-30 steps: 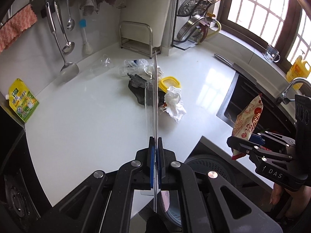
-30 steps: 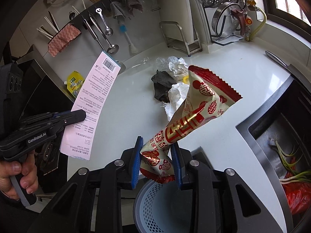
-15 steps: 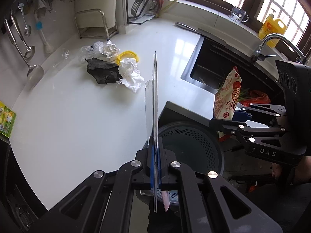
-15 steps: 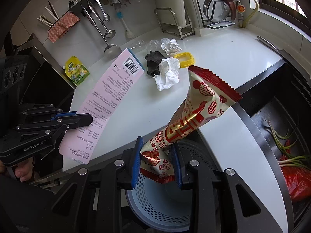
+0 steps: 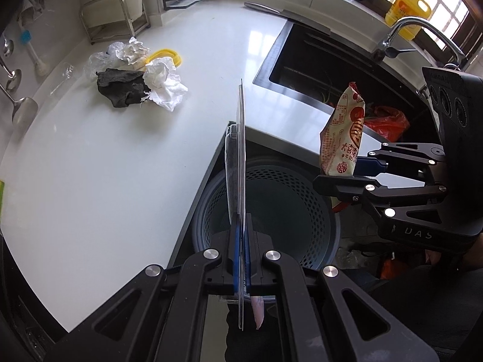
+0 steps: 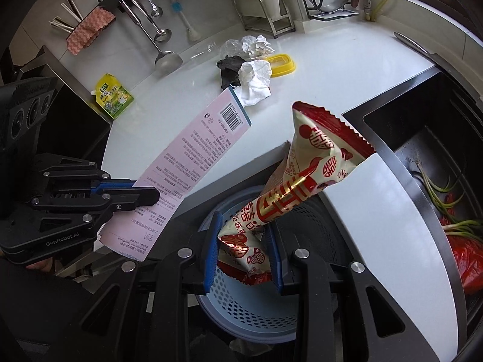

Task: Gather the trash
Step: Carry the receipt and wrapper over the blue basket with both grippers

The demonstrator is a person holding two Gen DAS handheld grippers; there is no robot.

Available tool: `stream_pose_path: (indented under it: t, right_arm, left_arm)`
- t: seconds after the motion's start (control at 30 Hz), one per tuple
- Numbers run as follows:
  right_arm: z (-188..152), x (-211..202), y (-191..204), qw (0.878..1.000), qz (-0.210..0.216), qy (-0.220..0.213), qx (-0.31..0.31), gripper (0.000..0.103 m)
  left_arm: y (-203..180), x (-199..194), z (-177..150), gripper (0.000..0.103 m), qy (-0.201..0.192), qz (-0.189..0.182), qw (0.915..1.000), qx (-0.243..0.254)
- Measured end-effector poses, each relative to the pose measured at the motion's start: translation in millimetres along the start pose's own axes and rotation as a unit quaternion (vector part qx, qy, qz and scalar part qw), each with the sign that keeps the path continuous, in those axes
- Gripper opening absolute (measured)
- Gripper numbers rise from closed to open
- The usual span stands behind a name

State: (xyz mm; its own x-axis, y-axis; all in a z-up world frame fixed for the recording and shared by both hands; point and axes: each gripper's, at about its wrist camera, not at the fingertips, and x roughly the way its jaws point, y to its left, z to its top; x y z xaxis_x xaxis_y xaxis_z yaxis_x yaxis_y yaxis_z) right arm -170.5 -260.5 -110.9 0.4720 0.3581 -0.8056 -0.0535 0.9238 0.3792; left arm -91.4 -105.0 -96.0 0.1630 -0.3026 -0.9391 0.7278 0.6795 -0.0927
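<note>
My left gripper [image 5: 241, 253] is shut on a flat pink printed package [image 6: 193, 157], seen edge-on [image 5: 240, 163] in the left wrist view. It hangs over the blue perforated bin [image 5: 289, 208] below the counter edge. My right gripper [image 6: 243, 247] is shut on a red-and-cream snack wrapper [image 6: 314, 157] and also hovers above the bin [image 6: 241, 310]. In the left wrist view the wrapper [image 5: 344, 132] and right gripper [image 5: 347, 175] sit to the right of the bin. Crumpled white paper [image 5: 164, 86], a black rag [image 5: 122, 86] and clear plastic [image 5: 99, 60] lie on the white counter [image 5: 105, 166].
A yellow lid [image 5: 164, 55] lies by the trash pile. A dark sink [image 5: 326, 69] with a red bag [image 5: 386, 120] and green stalks is at the right, with a tap [image 5: 416, 30]. Utensils [image 6: 151, 21] hang on the back wall. A green pouch [image 6: 113, 96] rests at the counter's left end.
Both grippers moved down and back from over the counter to above the blue bin, still holding the pink package and the wrapper. The trash pile now looks farther away.
</note>
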Motion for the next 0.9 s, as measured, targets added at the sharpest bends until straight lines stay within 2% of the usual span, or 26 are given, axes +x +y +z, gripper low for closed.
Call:
stream_pose_path:
  t: [0.47, 0.73, 0.9]
  right_arm:
    - [-24.3, 19.5, -21.1, 0.999, -0.001, 0.044, 0.027, 0.028]
    - [-34.1, 36.7, -28.6, 0.997, 0.003, 0.075, 0.03, 0.028]
    - [-34.1, 39.6, -29.5, 0.996, 0.0, 0.079, 0.031, 0.028]
  left_arm:
    - [-21.8, 31.8, -5.2, 0.003, 0.04, -0.024, 0.9987, 0.02]
    - [-25.0, 51.4, -16.2, 0.003, 0.068, -0.027, 0.9971, 0.018]
    - [-23.6, 57.7, -23.0, 0.003, 0.082, -0.025, 0.9962, 0.016]
